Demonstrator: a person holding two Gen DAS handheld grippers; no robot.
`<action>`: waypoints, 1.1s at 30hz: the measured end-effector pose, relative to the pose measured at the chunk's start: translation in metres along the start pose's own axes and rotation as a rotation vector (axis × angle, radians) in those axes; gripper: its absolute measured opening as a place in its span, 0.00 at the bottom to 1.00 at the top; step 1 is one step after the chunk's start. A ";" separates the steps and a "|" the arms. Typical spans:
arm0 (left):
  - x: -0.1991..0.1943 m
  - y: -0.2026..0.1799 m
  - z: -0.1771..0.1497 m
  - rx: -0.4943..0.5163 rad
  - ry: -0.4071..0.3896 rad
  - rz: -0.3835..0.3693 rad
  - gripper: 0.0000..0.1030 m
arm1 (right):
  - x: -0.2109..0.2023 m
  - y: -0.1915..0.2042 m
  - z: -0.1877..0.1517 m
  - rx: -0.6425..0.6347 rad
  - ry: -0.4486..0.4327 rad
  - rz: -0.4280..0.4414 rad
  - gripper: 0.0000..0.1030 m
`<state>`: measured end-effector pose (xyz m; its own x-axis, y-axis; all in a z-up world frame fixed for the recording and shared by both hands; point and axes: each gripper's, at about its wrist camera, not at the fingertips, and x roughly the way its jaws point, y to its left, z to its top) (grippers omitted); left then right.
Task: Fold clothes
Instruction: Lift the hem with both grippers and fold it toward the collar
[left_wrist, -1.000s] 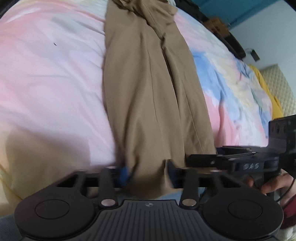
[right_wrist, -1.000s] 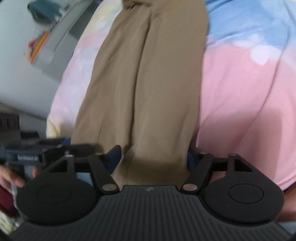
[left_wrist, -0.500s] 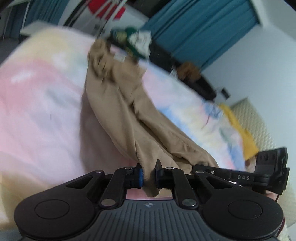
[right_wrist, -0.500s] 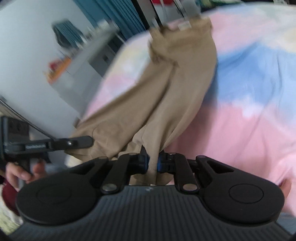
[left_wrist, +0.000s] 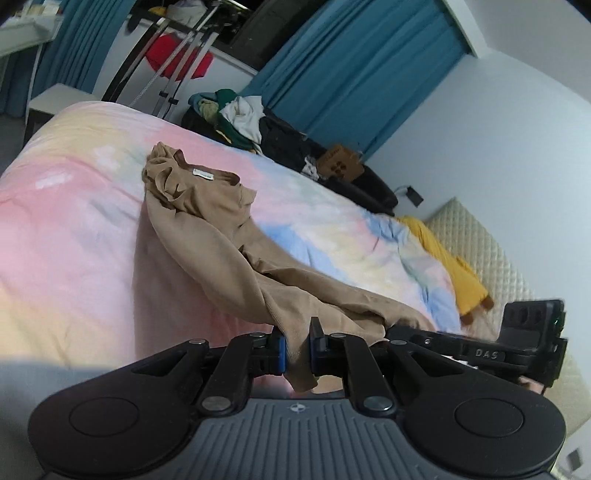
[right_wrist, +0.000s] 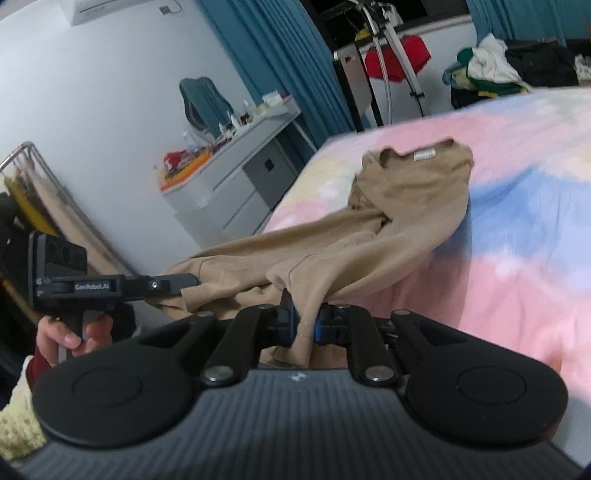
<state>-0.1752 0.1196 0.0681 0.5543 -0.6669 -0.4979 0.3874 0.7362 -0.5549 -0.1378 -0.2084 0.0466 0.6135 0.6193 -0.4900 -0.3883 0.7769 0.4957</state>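
Left wrist view: the left gripper (left_wrist: 297, 347) clamps 1 hem of the tan trousers (left_wrist: 221, 236), now lifted clear of the pastel bedspread (left_wrist: 66, 221) where both legs lay flat 1 second ago. The right gripper (right_wrist: 306, 321) pinches the other hem, also raised. The waistband stays on the bed, so the leg ends look ready to be carried toward it for a first fold.
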 end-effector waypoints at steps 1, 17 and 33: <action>-0.005 -0.004 -0.014 0.011 0.004 0.005 0.11 | -0.003 0.003 -0.010 -0.006 0.004 0.001 0.13; 0.024 0.010 0.047 0.103 -0.162 0.031 0.12 | 0.032 -0.014 0.043 -0.016 -0.121 0.004 0.13; 0.228 0.111 0.151 0.109 -0.089 0.185 0.13 | 0.194 -0.151 0.120 0.102 -0.086 -0.145 0.13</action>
<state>0.1056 0.0672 -0.0063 0.6844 -0.5106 -0.5205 0.3479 0.8560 -0.3824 0.1219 -0.2192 -0.0371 0.7164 0.4860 -0.5005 -0.2223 0.8391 0.4965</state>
